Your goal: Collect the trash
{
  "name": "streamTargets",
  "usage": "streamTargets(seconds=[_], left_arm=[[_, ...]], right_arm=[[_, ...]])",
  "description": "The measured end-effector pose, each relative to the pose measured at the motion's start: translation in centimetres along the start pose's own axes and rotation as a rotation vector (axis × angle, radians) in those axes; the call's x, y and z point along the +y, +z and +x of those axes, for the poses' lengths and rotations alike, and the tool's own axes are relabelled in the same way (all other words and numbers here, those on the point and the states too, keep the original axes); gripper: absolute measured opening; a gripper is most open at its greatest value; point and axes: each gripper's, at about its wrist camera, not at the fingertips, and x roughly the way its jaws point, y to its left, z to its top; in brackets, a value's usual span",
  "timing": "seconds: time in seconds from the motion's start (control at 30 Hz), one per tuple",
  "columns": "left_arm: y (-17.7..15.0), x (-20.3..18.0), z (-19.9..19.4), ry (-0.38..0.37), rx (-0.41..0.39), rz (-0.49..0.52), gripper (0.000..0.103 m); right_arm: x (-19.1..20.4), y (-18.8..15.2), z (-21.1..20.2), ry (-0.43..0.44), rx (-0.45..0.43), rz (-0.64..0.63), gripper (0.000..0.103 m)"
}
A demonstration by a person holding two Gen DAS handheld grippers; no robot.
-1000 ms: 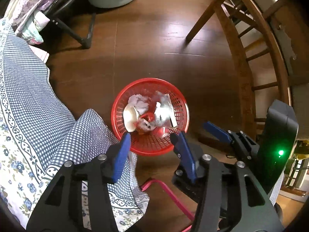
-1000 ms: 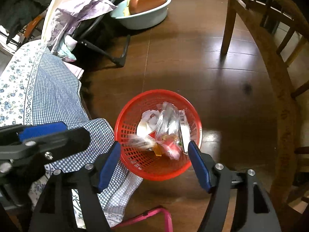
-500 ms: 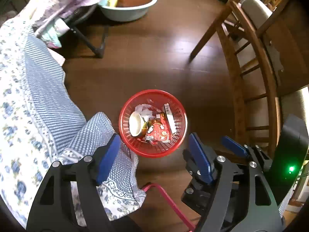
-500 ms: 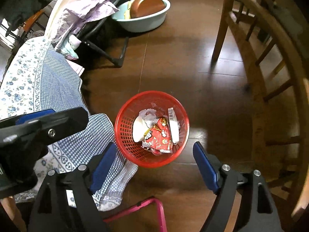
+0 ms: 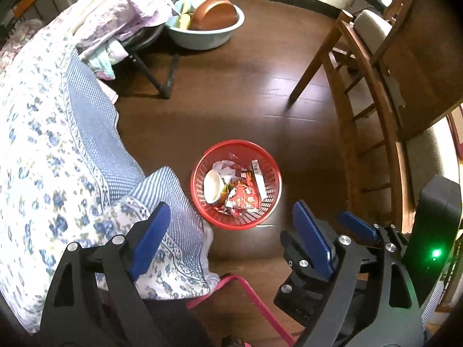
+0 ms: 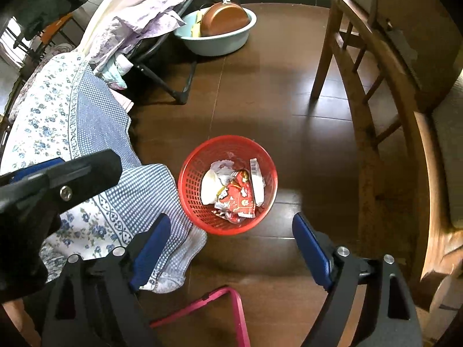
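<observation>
Trash lies gathered in the red basket (image 6: 228,184) on the dark floor (image 6: 289,86), beside the hanging blue bedcover (image 6: 86,133): a red wrapper (image 6: 238,199), a white cup (image 6: 209,188), crumpled paper. The left gripper (image 5: 231,245) and right gripper (image 6: 230,248) both hover high above it, fingers wide and holding nothing, probably because the drop is done.

A lived-in home, a bedroom or living room by the look of it. Dark wooden floor (image 6: 260,92), a floral and checked bedspread (image 5: 58,150) draped at the left, laundry heaped on a folding rack (image 6: 139,29). Wooden chairs (image 6: 361,66) at the right, a pale wash basin (image 5: 205,33) holding a brown pan on the floor, a small red basket (image 6: 191,190) of wrappers nearby.
</observation>
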Motion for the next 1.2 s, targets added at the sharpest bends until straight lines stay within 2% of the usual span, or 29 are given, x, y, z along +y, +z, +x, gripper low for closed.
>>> streamTargets(seconds=[0.7,1.2], left_arm=[[-1.2,1.8,-1.3,0.019,-0.043,-0.082,0.084],[-1.2,1.2,-1.2,0.046,-0.05,-0.057,0.084]], right_arm=[[1.3,-0.9,-0.2,-0.017,-0.01,-0.023,0.085],[1.2,-1.1,0.5,-0.025,-0.005,-0.021,0.085]])
